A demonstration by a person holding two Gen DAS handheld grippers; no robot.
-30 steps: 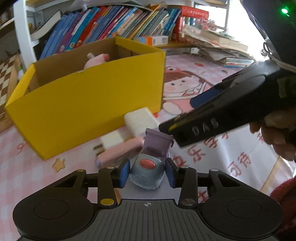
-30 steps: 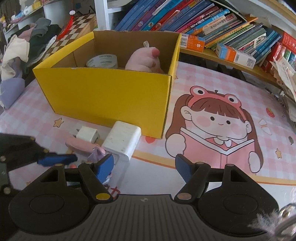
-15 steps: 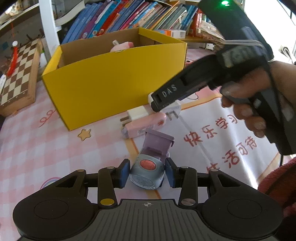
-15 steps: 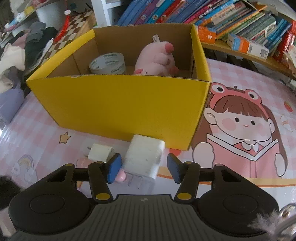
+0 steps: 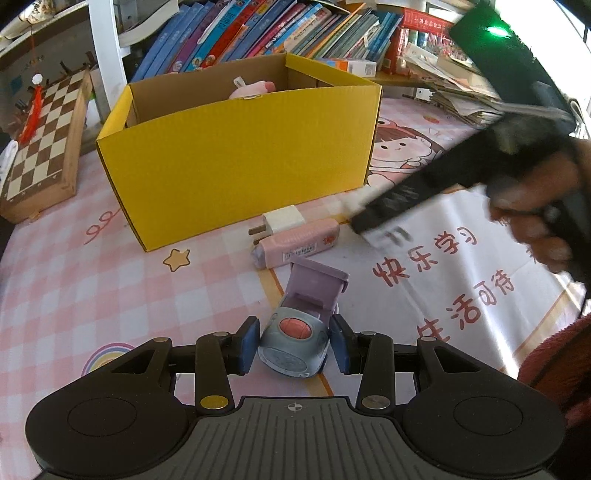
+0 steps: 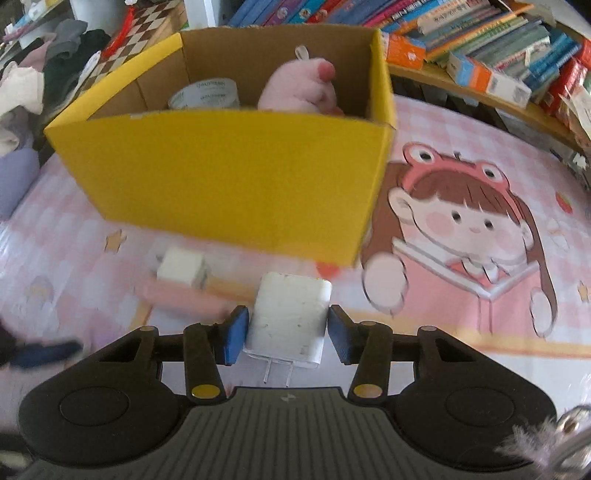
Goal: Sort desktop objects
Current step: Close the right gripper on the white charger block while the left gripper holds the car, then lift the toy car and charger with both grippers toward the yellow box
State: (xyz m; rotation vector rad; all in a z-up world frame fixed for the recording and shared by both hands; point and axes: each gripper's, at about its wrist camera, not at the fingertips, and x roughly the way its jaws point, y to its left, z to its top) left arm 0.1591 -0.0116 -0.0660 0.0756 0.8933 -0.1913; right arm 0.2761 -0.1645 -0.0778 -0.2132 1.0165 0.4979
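Observation:
My left gripper (image 5: 293,341) is shut on a grey and purple toy car (image 5: 295,343) with a red button, held just above the pink checked tablecloth. My right gripper (image 6: 286,332) is shut on a large white charger (image 6: 290,317) with its prongs pointing toward me; it also shows blurred in the left wrist view (image 5: 380,221). A yellow cardboard box (image 5: 236,158) stands behind, also in the right wrist view (image 6: 229,177). It holds a pink plush toy (image 6: 299,88) and a roll of tape (image 6: 205,94). A small white plug (image 5: 282,219) and a pink pack (image 5: 299,247) lie in front of the box.
A chessboard (image 5: 40,147) lies at the far left. A shelf of books (image 5: 258,33) and piled papers (image 5: 454,81) run along the back. Clothes (image 6: 40,85) are heaped at the left in the right wrist view. A cartoon girl print (image 6: 472,229) covers the cloth at the right.
My right gripper has closed around the large white charger and lifted it off the cloth. My left gripper has drawn back from the box, still holding the toy car.

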